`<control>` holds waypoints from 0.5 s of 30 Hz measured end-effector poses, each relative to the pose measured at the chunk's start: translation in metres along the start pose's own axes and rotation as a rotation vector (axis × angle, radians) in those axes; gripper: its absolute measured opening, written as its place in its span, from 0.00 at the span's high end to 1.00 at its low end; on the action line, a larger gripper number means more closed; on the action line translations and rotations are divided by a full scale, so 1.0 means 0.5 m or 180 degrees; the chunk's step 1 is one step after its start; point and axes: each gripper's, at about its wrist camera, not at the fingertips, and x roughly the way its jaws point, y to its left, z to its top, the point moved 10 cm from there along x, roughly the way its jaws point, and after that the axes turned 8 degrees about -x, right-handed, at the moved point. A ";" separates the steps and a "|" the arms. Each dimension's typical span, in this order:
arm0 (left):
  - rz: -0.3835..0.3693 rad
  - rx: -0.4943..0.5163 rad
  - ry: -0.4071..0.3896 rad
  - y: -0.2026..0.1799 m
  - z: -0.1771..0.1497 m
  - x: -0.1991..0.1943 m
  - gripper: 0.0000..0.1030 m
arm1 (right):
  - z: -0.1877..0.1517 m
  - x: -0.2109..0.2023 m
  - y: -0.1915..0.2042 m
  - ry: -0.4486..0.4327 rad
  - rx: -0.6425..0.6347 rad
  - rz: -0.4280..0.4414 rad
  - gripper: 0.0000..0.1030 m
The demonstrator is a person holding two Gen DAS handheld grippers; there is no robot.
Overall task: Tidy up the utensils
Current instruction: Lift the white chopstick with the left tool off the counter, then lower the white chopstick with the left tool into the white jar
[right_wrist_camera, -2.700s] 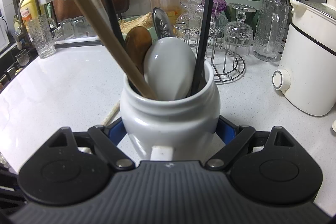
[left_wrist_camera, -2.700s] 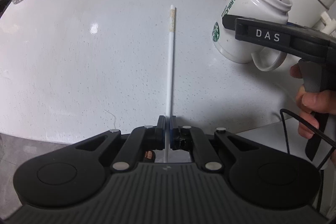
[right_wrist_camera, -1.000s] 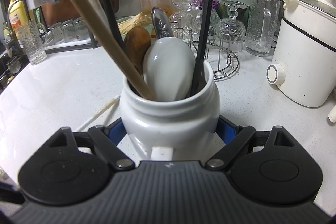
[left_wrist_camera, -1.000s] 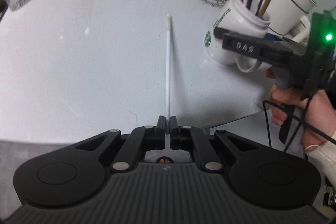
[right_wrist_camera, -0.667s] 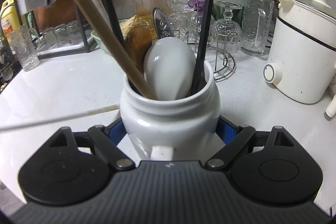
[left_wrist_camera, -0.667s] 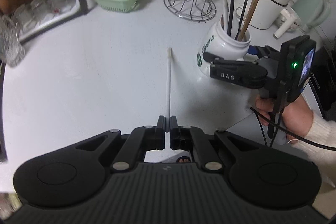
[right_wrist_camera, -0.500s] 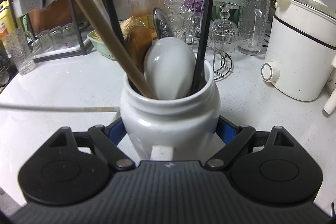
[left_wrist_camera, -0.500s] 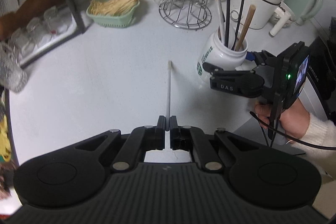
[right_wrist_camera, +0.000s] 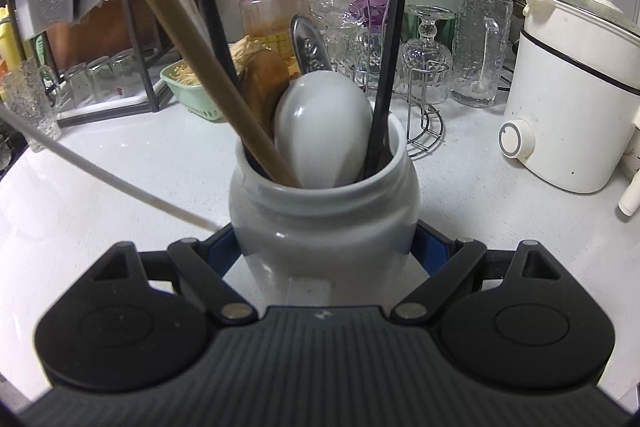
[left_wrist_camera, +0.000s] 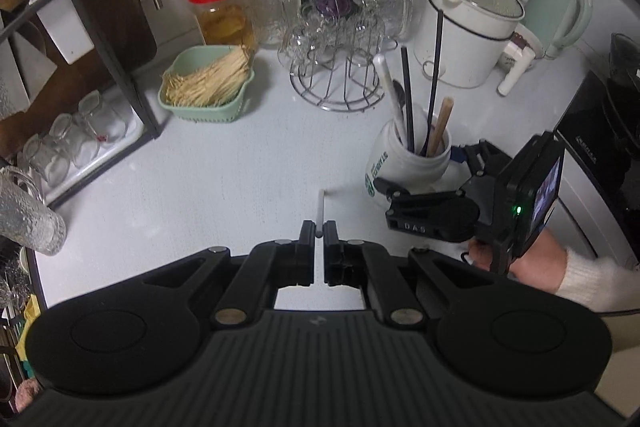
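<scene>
Now mid-transfer: left gripper (left_wrist_camera: 319,233) clamped on thin white chopstick (left_wrist_camera: 319,205); right gripper (right_wrist_camera: 325,247) braces white ceramic mug (right_wrist_camera: 324,219). Next: swing tip over mug mouth, lower w/ care, release.

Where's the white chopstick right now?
The white chopstick is pinched in the left gripper, raised over the counter, its tip just left of the white mug that the right gripper holds.

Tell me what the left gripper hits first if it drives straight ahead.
Likely the bare counter. The left gripper points down at it, chopstick tip leading; the mug sits off to the right. Depth is unclear.
</scene>
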 end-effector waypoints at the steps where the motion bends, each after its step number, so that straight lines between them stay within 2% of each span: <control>1: -0.0004 -0.0005 -0.0012 0.000 0.006 -0.005 0.96 | 0.000 0.001 0.000 -0.0003 -0.0004 0.0002 0.12; 15: -0.0120 0.0190 -0.0113 -0.060 0.072 -0.123 0.96 | 0.004 0.008 -0.001 -0.0024 -0.0043 0.0043 0.12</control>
